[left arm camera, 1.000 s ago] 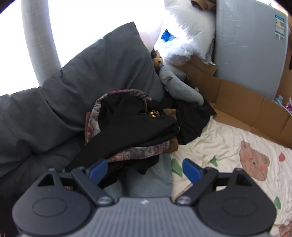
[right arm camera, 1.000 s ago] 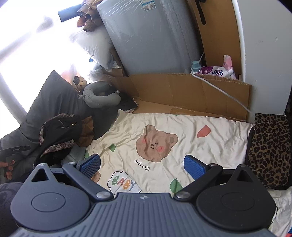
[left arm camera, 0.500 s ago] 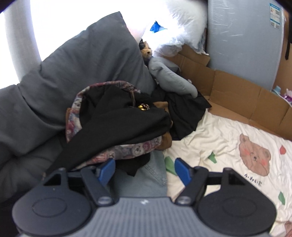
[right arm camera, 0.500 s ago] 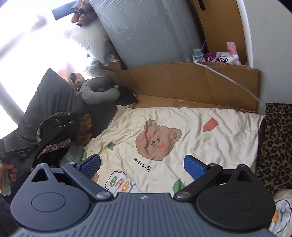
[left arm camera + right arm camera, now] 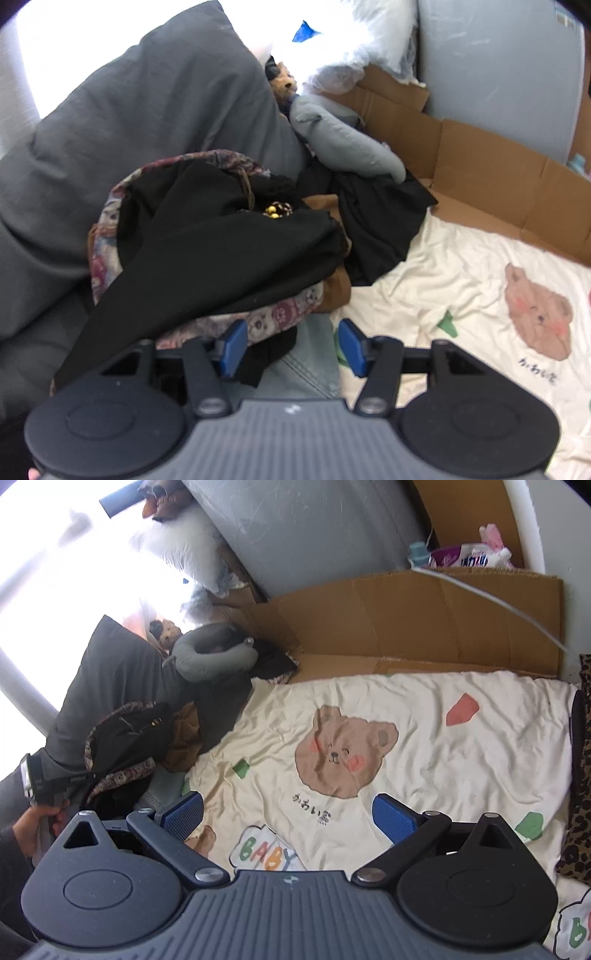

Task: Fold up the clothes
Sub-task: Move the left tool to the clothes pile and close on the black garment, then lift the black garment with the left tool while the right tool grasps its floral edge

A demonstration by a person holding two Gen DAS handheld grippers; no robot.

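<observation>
Closing, left gripper [image 5: 291, 345] jaws narrowing over the near edge of the clothes pile [image 5: 229, 258]; light denim [image 5: 314, 365] and a bit of black fabric sit between the blue pads [image 5: 232, 341], pads not visibly pressing on either yet

Pile sits at the left side of the bed, on the bear sheet [image 5: 461, 280] and against the dark grey pillow [image 5: 147, 110]. Top layer is a black garment [image 5: 221, 251], under it a patterned piece [image 5: 280, 314], brown fabric [image 5: 336, 284] on the right side, denim lowest and nearest. More black cloth [image 5: 380, 218] spreads to the far right of the pile, with a grey neck pillow [image 5: 343, 140] lying behind it

Right gripper [image 5: 288, 814] jaws wide apart, nothing between them, hanging over bare sheet [image 5: 443, 760] near the "BABY" print [image 5: 266, 853], well right of the pile [image 5: 129, 746]

Right view also shows a hand [image 5: 33, 827] at the far left edge on the left tool's handle

Cardboard [image 5: 406, 616] lines the far side of the bed; leopard-print cloth [image 5: 581, 775] at the right edge
</observation>
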